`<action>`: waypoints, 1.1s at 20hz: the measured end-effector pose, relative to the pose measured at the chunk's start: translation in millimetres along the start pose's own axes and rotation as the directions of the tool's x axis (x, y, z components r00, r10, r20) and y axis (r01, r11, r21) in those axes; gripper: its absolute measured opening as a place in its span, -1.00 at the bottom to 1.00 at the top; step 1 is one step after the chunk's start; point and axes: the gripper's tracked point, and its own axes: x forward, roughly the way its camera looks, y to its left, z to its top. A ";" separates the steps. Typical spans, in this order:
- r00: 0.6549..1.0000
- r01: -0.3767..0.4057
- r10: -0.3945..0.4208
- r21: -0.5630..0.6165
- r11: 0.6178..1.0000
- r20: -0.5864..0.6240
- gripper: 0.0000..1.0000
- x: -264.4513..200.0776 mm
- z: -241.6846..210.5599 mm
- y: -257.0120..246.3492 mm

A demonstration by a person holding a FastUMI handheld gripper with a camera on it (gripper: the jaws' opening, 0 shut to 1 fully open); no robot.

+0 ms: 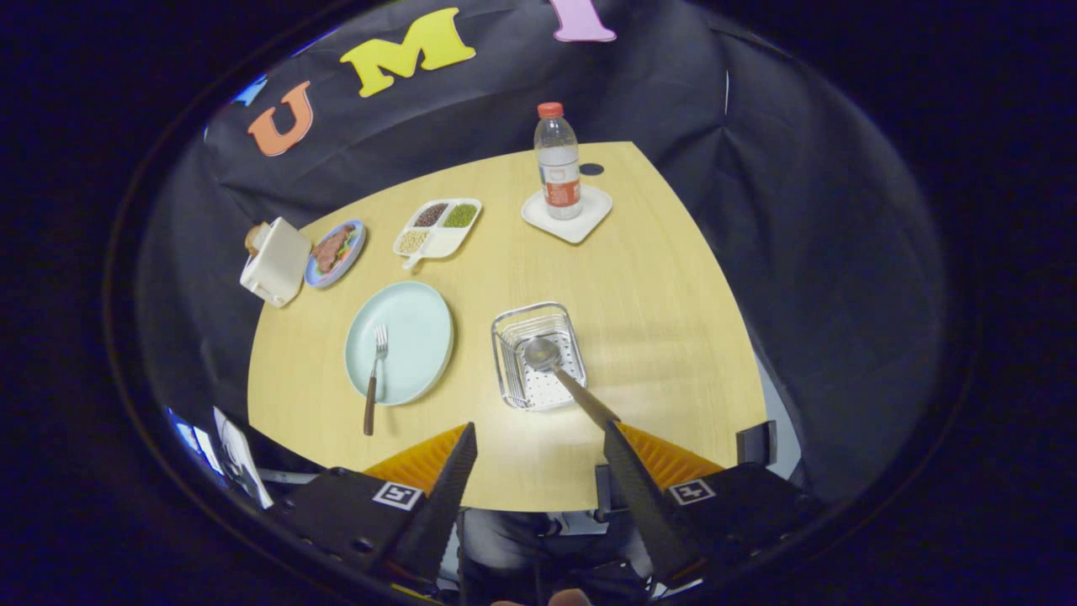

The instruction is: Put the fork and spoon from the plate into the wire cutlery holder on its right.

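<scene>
The gripper point(538, 438) hovers with its fingers spread wide apart and pressing on nothing, above the near edge of a pale wooden table point(665, 278) with a rounded far corner. Bare tabletop lies between the fingers and on past the right one toward the table's right edge. Just ahead, the wire cutlery holder point(538, 356), a shiny square basket with a perforated floor, holds the metal spoon point(564, 379): its bowl rests inside and its handle slants back over the rim to the right fingertip. Ahead and left of the left finger, the wooden-handled fork point(374, 374) lies on the round pale-green plate point(416, 328), handle overhanging the near rim. Beyond stand a divided snack dish point(437, 227) and a clear bottle point(557, 164) on a white coaster point(589, 220).
</scene>
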 end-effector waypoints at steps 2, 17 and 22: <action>0.999 0.020 -0.019 -0.023 1.000 0.047 0.92 -3.3 4.5 6.6; 0.998 -0.062 0.064 -0.177 0.982 0.005 0.93 54.6 -45.1 177.6; 0.998 -0.059 0.054 -0.199 0.978 -0.031 0.93 78.0 -60.7 206.9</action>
